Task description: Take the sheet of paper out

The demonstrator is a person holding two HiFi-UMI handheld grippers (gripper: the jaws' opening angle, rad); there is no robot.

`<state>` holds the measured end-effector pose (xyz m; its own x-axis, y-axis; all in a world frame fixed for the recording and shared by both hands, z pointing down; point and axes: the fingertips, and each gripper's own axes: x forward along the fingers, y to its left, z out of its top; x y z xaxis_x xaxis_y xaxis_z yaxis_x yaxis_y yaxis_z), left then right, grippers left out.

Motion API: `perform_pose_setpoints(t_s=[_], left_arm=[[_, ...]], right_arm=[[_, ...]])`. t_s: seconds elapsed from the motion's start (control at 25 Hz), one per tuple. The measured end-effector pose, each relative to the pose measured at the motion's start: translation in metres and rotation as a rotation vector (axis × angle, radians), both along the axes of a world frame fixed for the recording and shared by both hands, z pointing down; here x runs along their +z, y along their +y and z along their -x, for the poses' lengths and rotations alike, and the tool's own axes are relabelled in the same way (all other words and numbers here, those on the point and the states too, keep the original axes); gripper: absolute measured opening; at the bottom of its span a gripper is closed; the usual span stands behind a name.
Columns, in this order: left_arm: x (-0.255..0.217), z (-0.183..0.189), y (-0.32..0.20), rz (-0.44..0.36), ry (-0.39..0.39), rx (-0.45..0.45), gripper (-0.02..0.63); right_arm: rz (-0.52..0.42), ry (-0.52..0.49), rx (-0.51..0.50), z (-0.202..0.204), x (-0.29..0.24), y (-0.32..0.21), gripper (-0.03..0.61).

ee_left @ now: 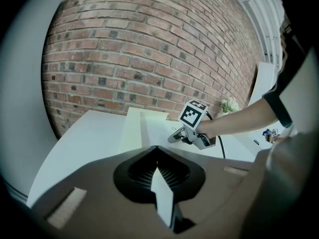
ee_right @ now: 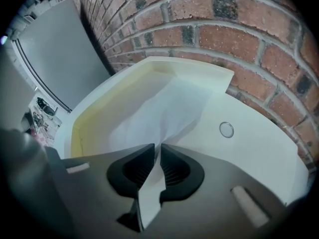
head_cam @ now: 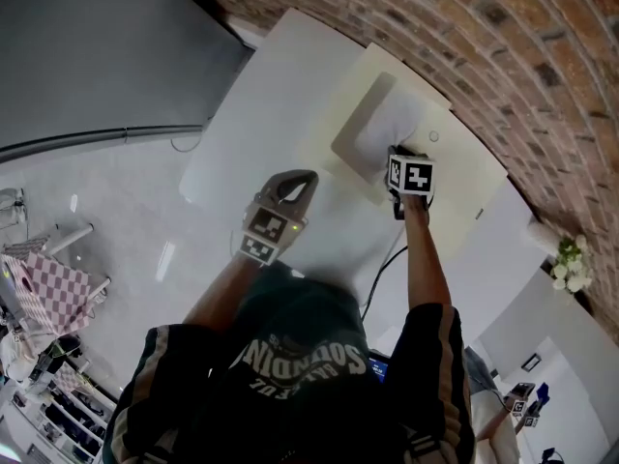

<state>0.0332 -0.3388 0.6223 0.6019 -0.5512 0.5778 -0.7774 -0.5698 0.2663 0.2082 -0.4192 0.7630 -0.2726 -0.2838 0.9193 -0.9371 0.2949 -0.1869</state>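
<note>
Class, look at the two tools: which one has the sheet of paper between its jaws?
The right tool: it pinches the white sheet of paper lying in the cream tray. The left tool is shut on nothing, away from the tray.

Thin matt paper sheet; cream casing smooth, likely plastic; brick wall rough.

- The right hand-held gripper, with its marker cube on top, meets the near edge of the white sheet of paper, right of centre.
- The sheet lies in the recess of a cream tray.
- The left hand-held gripper hangs over the tabletop, mid-frame.
- A brick wall fills the upper right.
- A black cable trails below.
</note>
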Motion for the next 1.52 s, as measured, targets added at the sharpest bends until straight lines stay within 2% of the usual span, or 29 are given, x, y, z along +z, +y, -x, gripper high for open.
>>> perform_pose_setpoints(t_s=[0.16,0.84,1.52], left_arm=[[0.001,0.003,0.001,0.002,-0.003,-0.001,0.011],[-0.003,-0.006,0.004,-0.011,0.005,0.024,0.011],[-0.015,-0.026,0.01,-0.031,0.021,0.085,0.011]], right_arm=[[0.005,-0.007,0.023,-0.002,0.0,-0.002,0.006],[-0.043,-0.06,0.132,-0.021,-0.013,0.004,0.002],[-0.058,-0.025,0.215,-0.064,-0.024,0.028,0.002]])
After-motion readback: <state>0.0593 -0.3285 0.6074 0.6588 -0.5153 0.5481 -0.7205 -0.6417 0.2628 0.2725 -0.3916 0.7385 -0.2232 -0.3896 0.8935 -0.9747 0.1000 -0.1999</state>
